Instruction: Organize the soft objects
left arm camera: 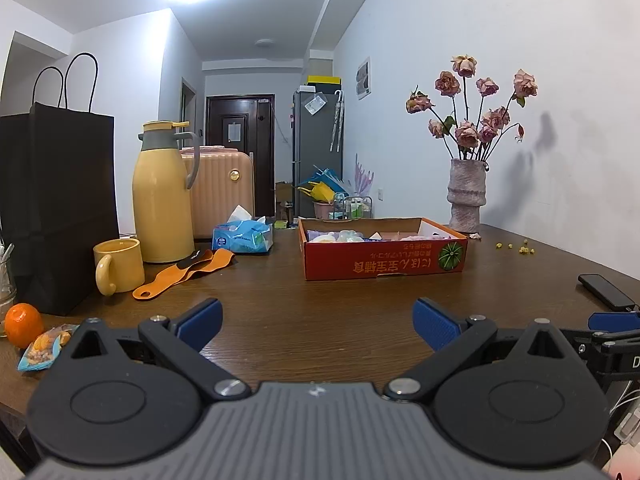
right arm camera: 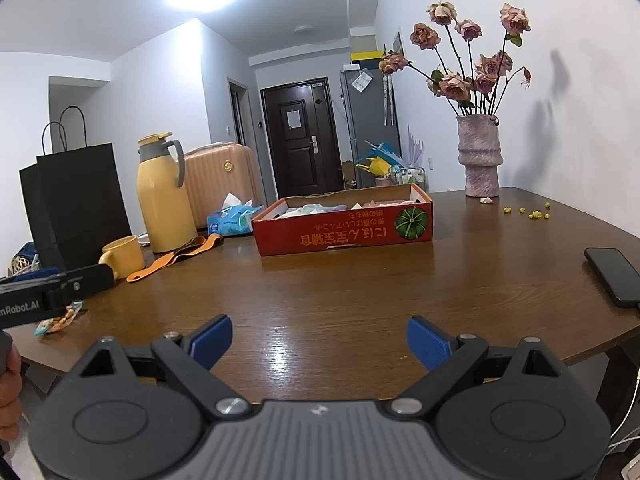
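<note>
Blue-padded left claw (left arm camera: 318,326) apart | right claw (right arm camera: 319,344) apart | orange (left arm camera: 23,325) (left view only)

The box (left arm camera: 384,254) sits mid-bench (left arm camera: 320,312) with soft stuff (left arm camera: 344,236) inside, vase (left arm camera: 466,194) behind it to the right, tissue pack (left arm camera: 242,236), flask (left arm camera: 162,192) and mug (left arm camera: 118,266) off left, phone (left arm camera: 606,292) far right.

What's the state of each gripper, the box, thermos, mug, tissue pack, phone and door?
left gripper: open, empty, over the table.
right gripper: open, empty.
red cardboard box: open top, soft items inside.
yellow thermos: upright, lid shut.
yellow mug: upright.
tissue pack: opened, a tissue sticking up.
phone: flat, screen dark.
door: shut.
</note>
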Demonstrator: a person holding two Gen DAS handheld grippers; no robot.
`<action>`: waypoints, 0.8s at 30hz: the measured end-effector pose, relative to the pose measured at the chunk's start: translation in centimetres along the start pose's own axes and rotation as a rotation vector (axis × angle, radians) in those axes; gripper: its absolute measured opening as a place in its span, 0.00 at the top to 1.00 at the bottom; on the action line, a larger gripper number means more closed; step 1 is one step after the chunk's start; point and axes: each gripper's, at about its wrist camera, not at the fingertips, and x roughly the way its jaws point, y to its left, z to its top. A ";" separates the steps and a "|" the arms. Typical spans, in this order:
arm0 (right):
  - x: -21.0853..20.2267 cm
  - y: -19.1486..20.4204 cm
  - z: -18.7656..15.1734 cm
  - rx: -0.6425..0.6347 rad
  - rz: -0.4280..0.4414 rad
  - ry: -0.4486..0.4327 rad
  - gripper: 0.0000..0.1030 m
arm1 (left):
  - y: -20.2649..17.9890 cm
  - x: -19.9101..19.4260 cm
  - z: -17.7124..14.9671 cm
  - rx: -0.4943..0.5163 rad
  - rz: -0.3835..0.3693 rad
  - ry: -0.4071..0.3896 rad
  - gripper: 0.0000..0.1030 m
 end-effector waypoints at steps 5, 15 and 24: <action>0.1 0.1 -0.2 0.001 0.000 0.007 0.09 | 0.1 0.1 -0.1 -0.008 0.009 0.003 0.00; -0.2 -0.2 0.0 0.015 -0.015 -0.019 0.09 | 0.2 0.0 0.0 -0.003 -0.002 -0.011 0.00; -0.3 -0.5 0.1 0.020 -0.027 -0.034 0.09 | -0.1 -0.4 -0.1 0.001 -0.008 -0.036 0.00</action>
